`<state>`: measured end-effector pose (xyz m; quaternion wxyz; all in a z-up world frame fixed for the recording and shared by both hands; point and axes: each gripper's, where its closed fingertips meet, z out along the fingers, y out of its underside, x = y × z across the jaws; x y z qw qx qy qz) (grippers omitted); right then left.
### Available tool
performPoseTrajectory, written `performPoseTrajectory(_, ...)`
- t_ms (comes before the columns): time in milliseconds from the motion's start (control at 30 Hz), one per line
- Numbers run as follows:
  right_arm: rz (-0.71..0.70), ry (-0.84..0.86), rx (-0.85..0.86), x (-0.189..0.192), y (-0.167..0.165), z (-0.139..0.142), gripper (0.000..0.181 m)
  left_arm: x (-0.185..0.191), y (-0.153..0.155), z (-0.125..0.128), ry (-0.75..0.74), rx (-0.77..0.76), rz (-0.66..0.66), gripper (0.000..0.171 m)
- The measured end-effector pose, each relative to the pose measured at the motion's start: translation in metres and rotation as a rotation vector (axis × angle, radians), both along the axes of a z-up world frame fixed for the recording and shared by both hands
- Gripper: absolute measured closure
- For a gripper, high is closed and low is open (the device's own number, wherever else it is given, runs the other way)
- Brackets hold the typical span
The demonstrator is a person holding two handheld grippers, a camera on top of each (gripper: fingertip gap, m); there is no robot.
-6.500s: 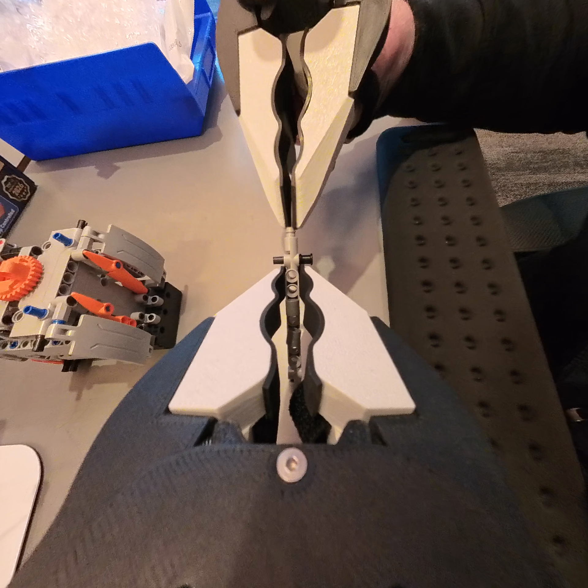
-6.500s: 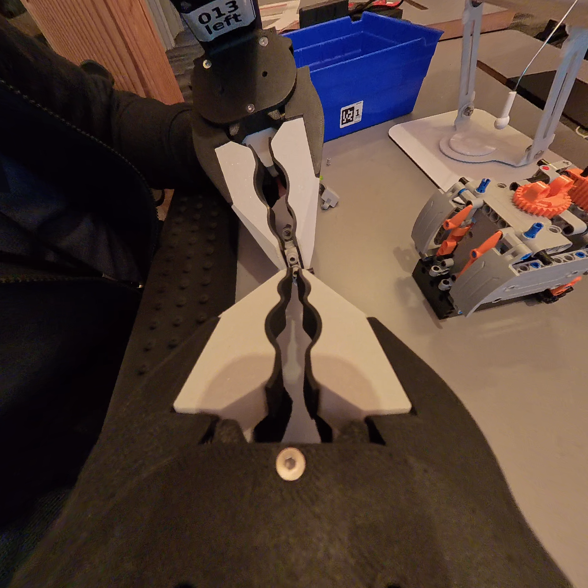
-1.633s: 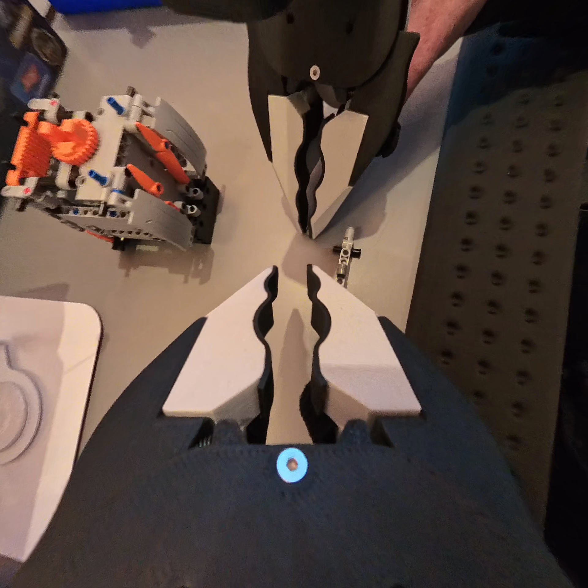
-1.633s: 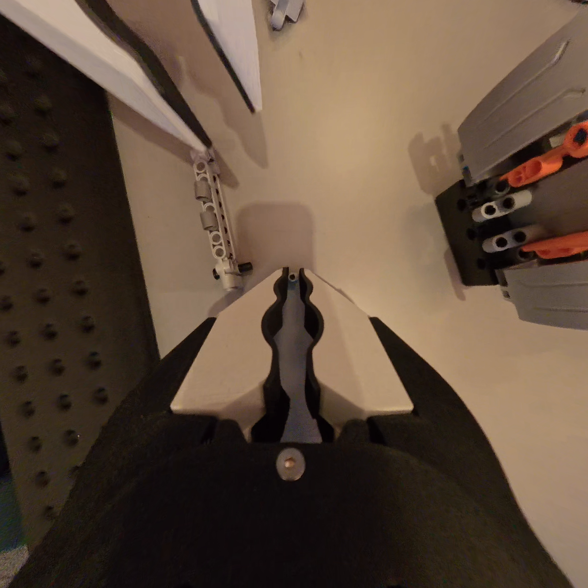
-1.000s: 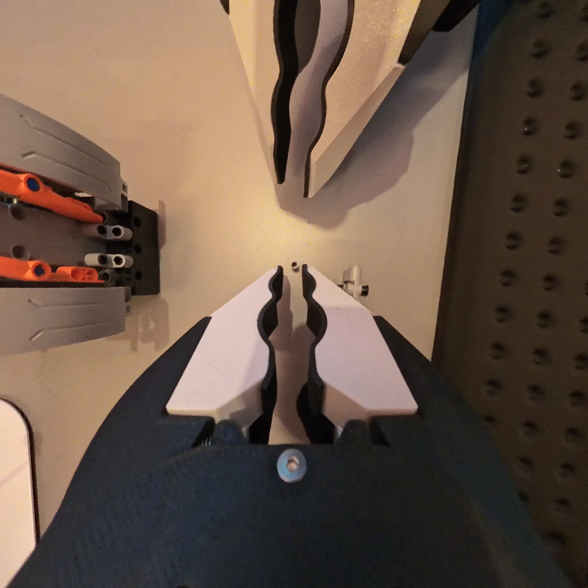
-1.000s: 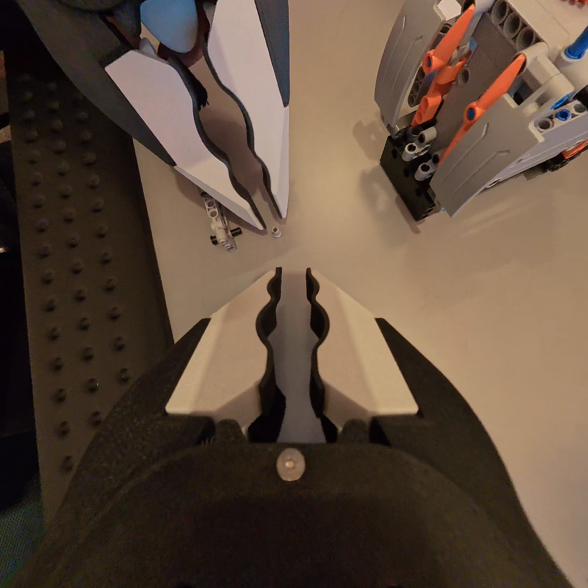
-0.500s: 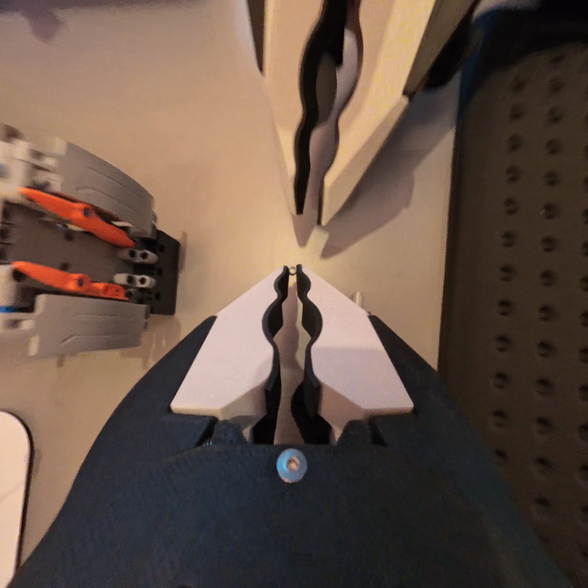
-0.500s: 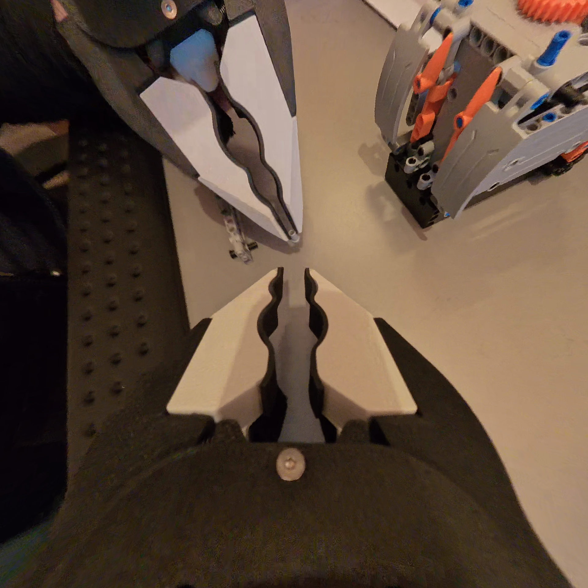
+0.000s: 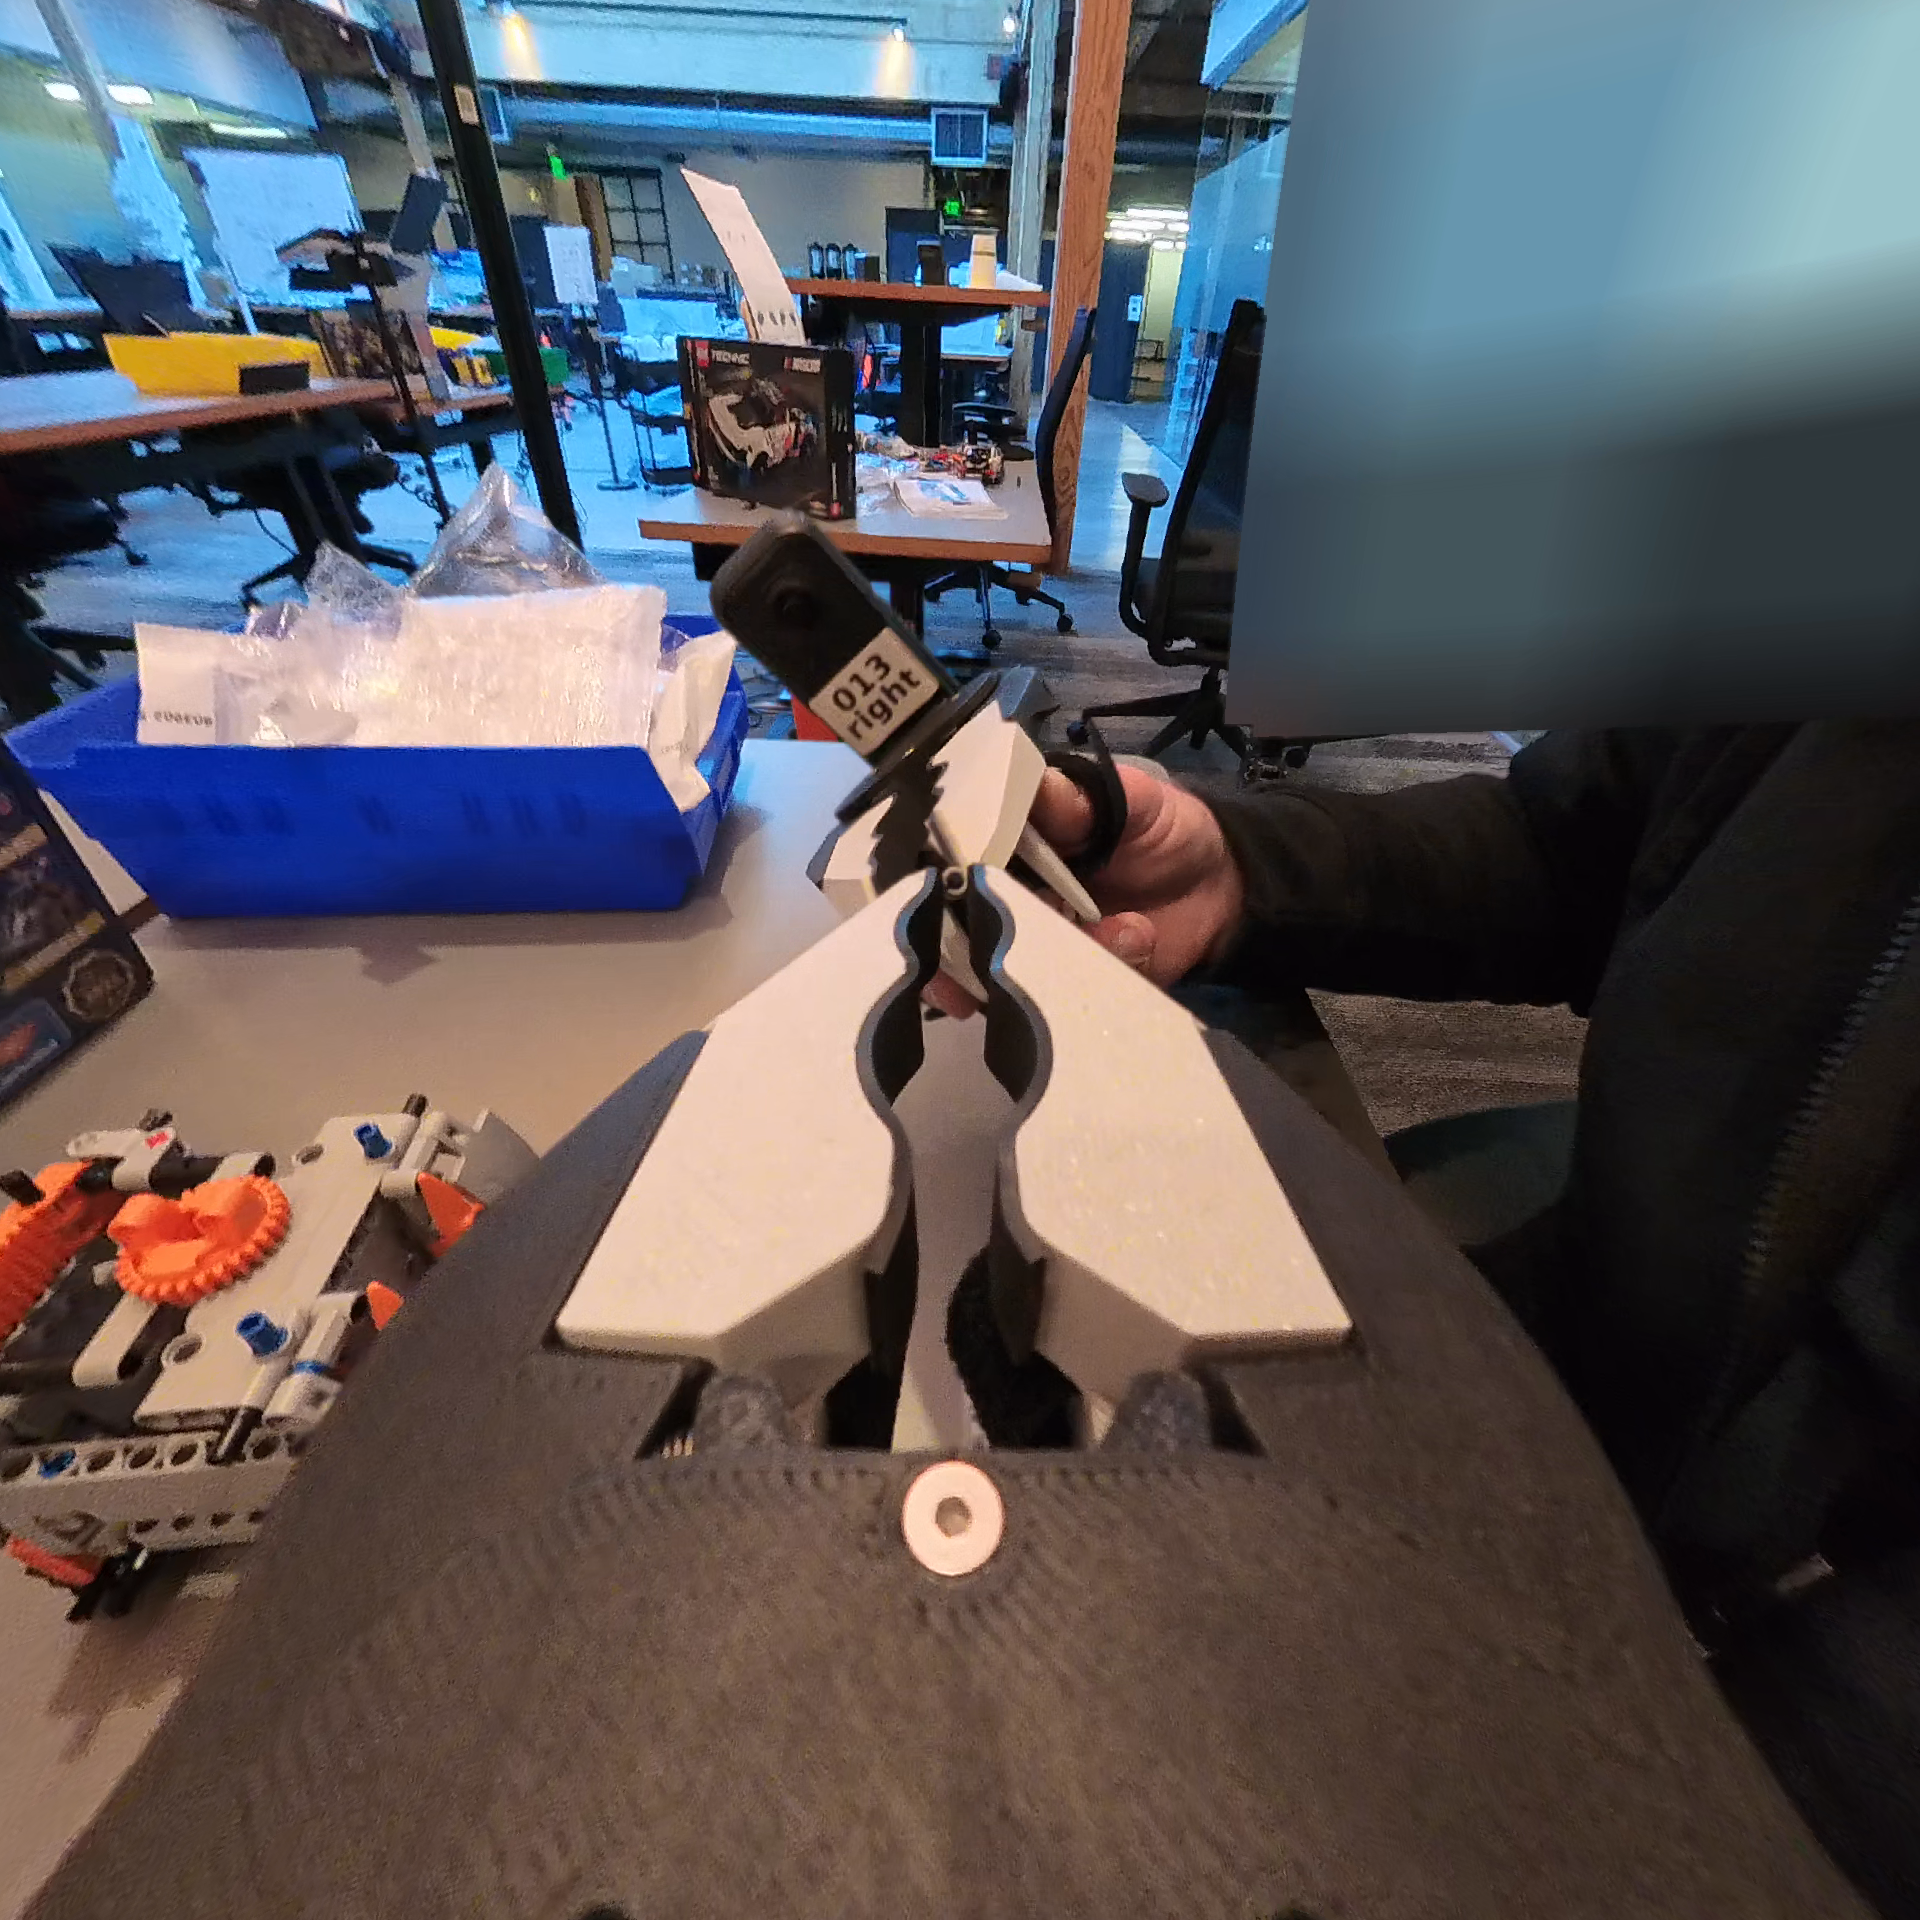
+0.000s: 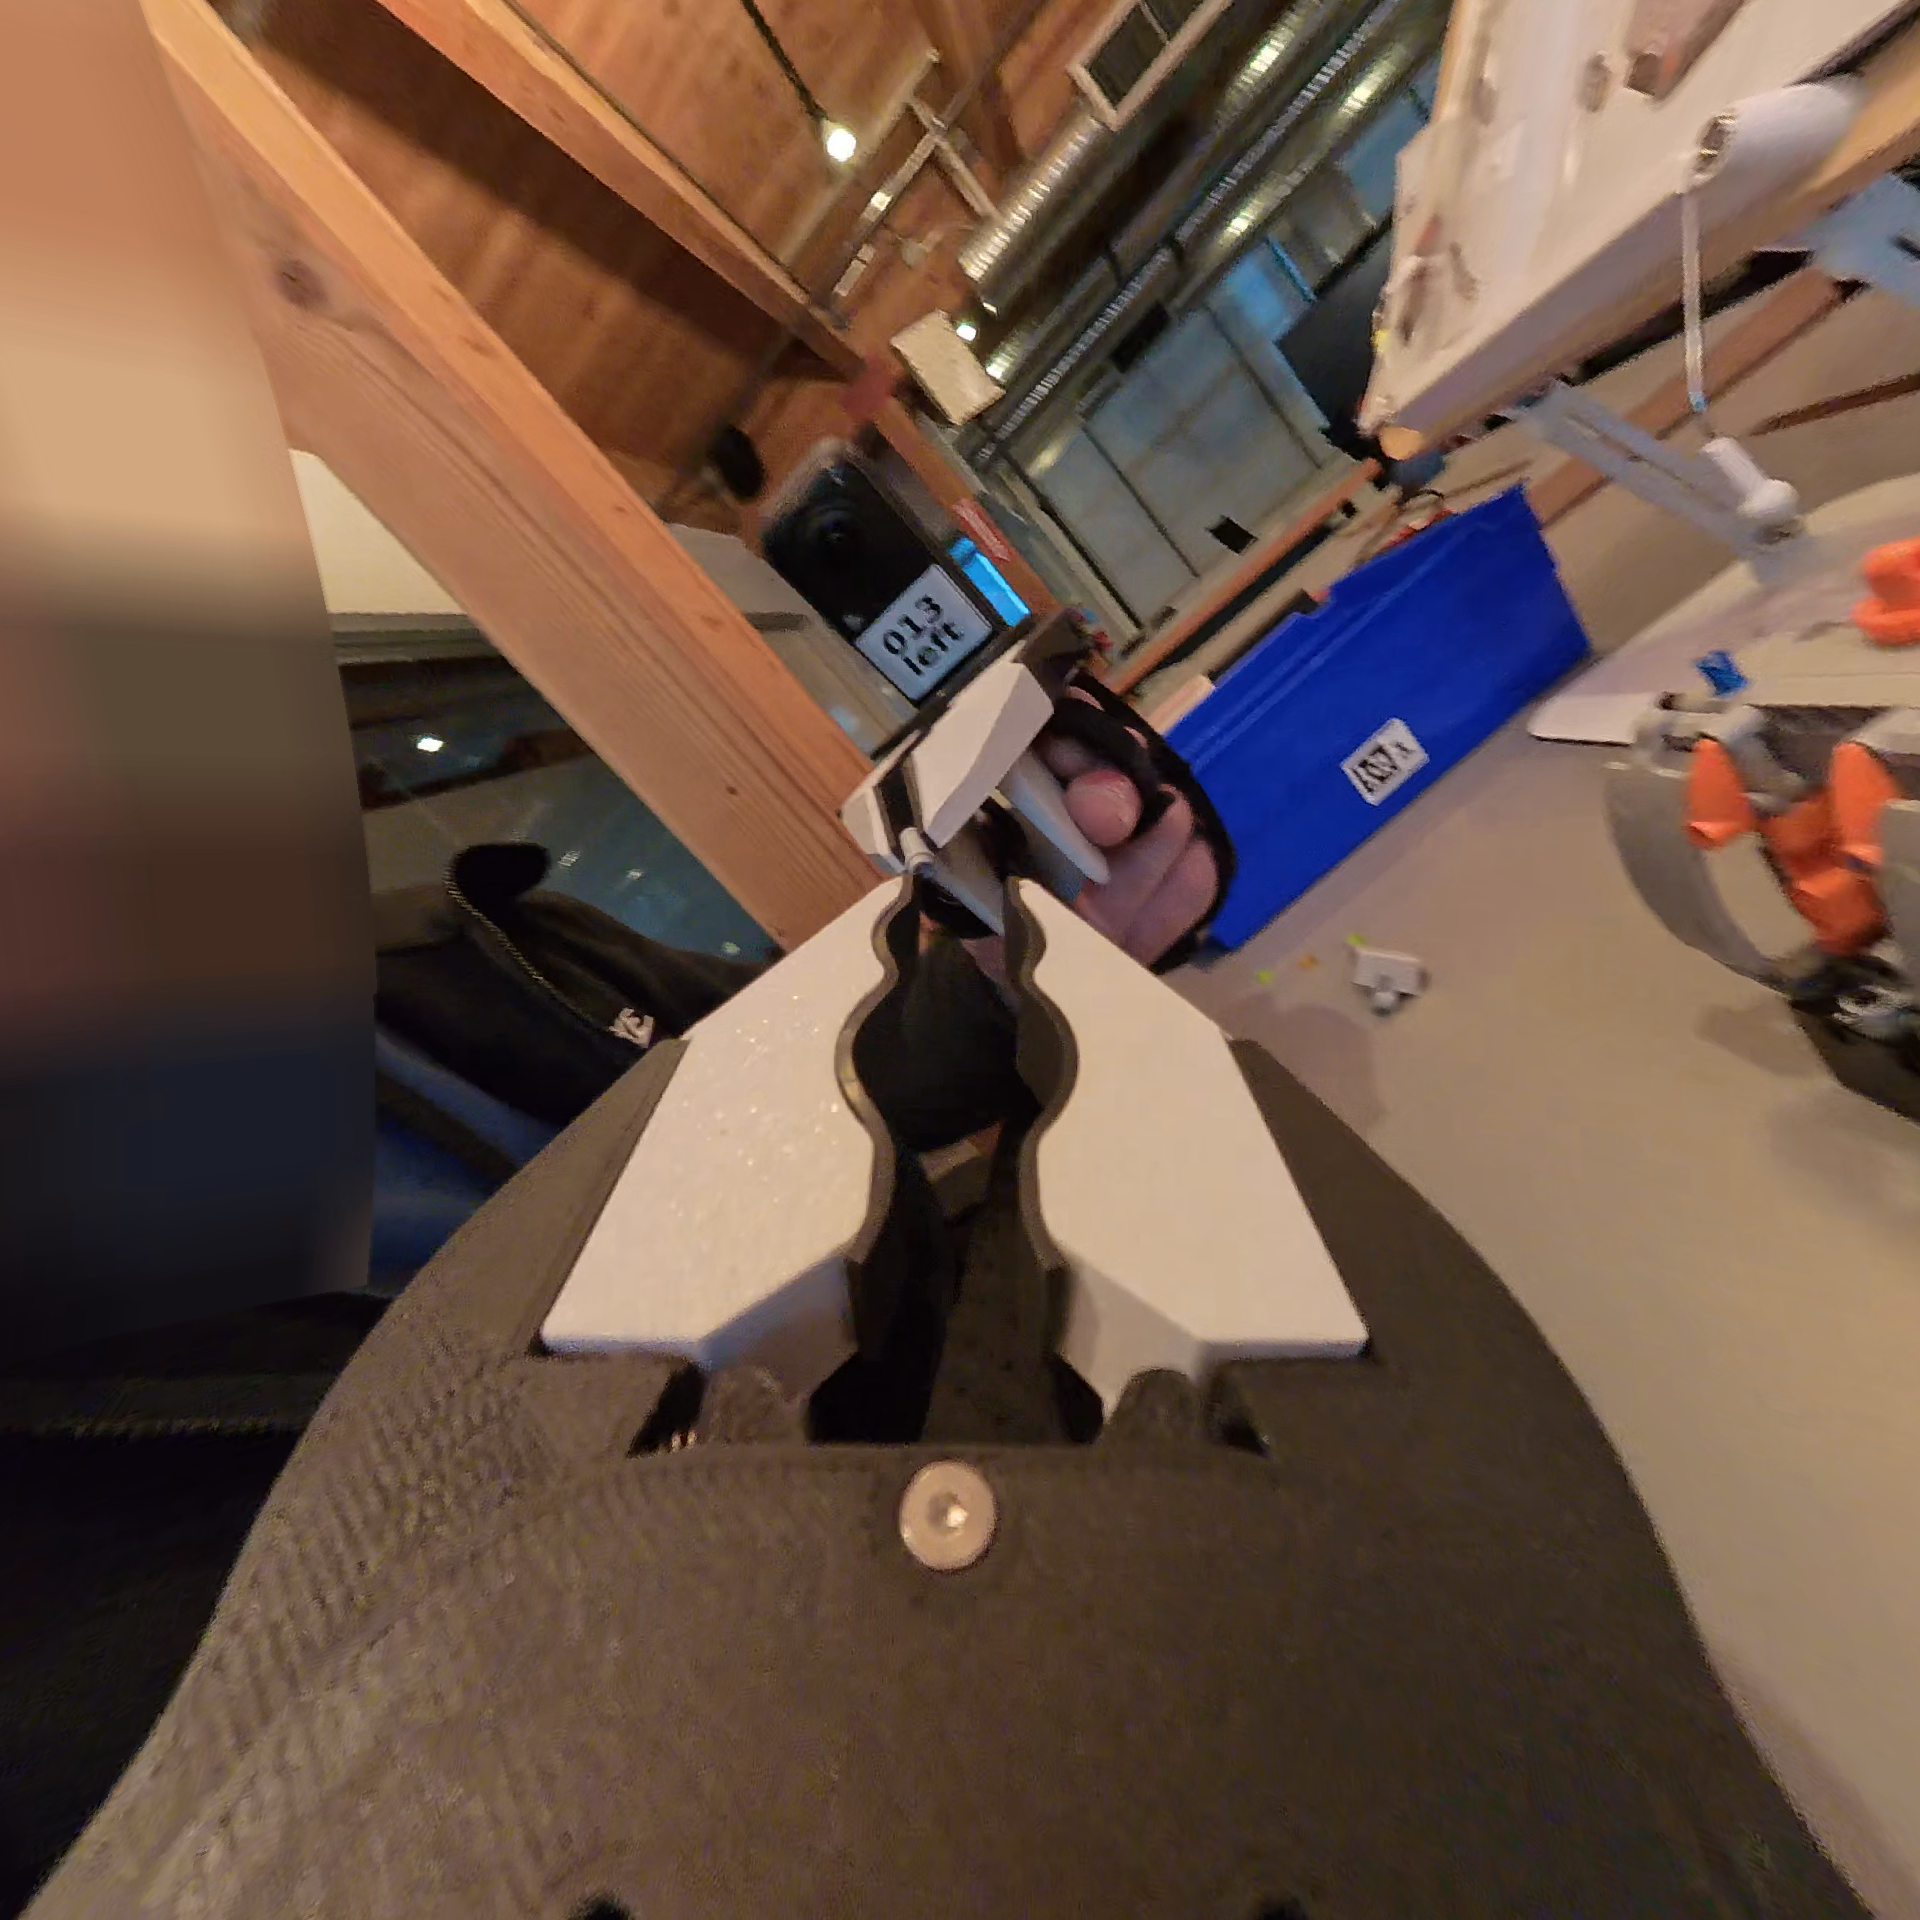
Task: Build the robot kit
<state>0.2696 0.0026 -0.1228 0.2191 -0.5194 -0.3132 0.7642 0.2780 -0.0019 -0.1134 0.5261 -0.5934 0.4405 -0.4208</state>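
The left gripper (image 9: 954, 881) is lifted above the surface (image 9: 416, 997) and its jaws pinch a tiny bush (image 9: 954, 879) at the very tips – light, hard, probably easy to drop – while the right gripper (image 10: 954, 891), jaws parted and empty, faces it.

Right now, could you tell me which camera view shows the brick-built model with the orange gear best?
The left wrist view: the model sits whole at lower left on the table, its orange gear facing up, sharp. In the right wrist view it is cut off by the right edge and blurred; the gear barely shows.
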Motion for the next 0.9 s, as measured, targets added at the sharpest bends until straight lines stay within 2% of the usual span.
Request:
performPoseTrajectory(133, 0.029, 0.082, -0.022, 0.002, -0.004, 0.011, 0.172, 0.002, -0.003, 0.008, -0.021, 0.031, -0.007, 0.17)
performPoseTrajectory(333, 0.065, 0.14, -0.052, 0.007, -0.007, 0.017, 0.168, 0.002, -0.004, 0.008, -0.012, 0.057, -0.002, 0.17)
performPoseTrajectory(700, 0.026, 0.101, -0.008, 0.005, -0.007, 0.012, 0.179, 0.005, -0.003, 0.001, 0.014, 0.067, 0.0, 0.169)
performPoseTrajectory(733, 0.01, 0.089, 0.013, 0.006, -0.006, 0.012, 0.179, 0.005, -0.003, -0.003, 0.032, 0.046, -0.006, 0.169)
performPoseTrajectory(800, -0.024, 0.046, 0.062, 0.009, -0.004, 0.007, 0.179, 0.002, -0.001, -0.015, 0.117, 0.0, 0.003, 0.156)
performPoseTrajectory(900, -0.093, -0.054, 0.134, 0.018, 0.002, -0.008, 0.179, -0.007, -0.007, -0.051, 0.324, -0.06, -0.013, 0.139)
